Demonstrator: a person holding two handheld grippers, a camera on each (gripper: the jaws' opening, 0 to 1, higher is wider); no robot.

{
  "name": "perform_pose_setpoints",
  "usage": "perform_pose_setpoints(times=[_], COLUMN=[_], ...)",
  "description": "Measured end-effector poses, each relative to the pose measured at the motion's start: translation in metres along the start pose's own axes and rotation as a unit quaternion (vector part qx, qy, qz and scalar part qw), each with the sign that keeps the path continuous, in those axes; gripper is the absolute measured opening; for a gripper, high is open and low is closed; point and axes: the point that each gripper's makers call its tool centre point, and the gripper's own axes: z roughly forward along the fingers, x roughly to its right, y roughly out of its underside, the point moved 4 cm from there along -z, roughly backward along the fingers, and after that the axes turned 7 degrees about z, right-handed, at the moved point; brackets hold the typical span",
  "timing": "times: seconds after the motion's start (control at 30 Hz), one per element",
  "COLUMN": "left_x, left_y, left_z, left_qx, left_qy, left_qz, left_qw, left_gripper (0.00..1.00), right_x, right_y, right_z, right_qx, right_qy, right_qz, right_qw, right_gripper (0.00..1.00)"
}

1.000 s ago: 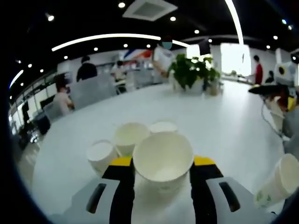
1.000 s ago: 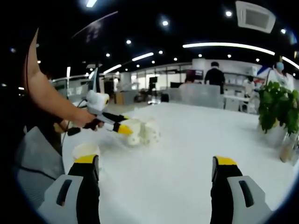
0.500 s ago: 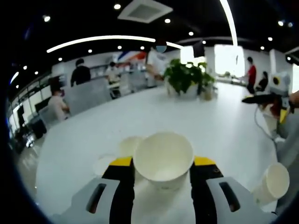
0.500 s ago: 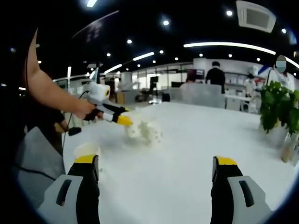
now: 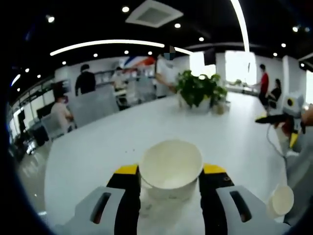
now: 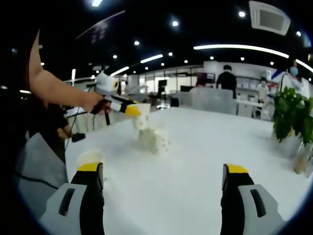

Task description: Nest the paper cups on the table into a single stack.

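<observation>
At your twelve o'clock a potted plant [image 5: 199,90] stands on the white table [image 5: 112,142]; people [image 5: 86,79] stand beyond it.

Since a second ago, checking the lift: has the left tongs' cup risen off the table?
Yes. In the right gripper view the held cup is now above the cups on the table.

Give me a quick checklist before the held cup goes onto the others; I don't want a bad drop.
1. Left gripper shut on the held cup: ok.
2. Held cup lifted above the cups on the table: ok.
3. Held cup's mouth up: ok.
4. Held cup lined up over a table cup: cannot tell.
5. Right gripper open, nothing between its jaws: ok.
6. Single cup by the right gripper's jaw waiting to be stacked: not ok, still separate.
</observation>
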Motion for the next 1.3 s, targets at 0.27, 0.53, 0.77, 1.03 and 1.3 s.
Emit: perform_pose_setpoints(times=[0.27,0.53,0.77,1.03,1.3], left_x=[-0.010,-0.015,-0.020,-0.018,-0.010], left_y=[-0.019,-0.052,-0.060,-0.061,-0.064], left_z=[-0.003,-0.002,-0.001,-0.003,-0.006], left_qx=[-0.002,0.012,0.011,0.010,0.009], left_qy=[0.013,0.036,0.040,0.041,0.049], left_qz=[0.013,0.031,0.032,0.038,0.042], left_qw=[0.9998,0.9988,0.9986,0.9984,0.9979], left_gripper=[0.45,0.45,0.45,0.45,0.45], right_x=[-0.001,0.000,-0.001,0.000,0.001], right_y=[0.000,-0.002,-0.005,-0.006,-0.004], right_z=[0.002,0.005,0.005,0.005,0.004], right_qx=[-0.003,-0.003,0.001,0.001,-0.003], right_qy=[-0.003,-0.005,-0.005,-0.004,-0.001], right_qz=[-0.001,-0.003,-0.005,-0.007,-0.009], right_qw=[1.0000,1.0000,1.0000,1.0000,1.0000], right_gripper=[1.00,1.00,1.00,1.00,1.00])
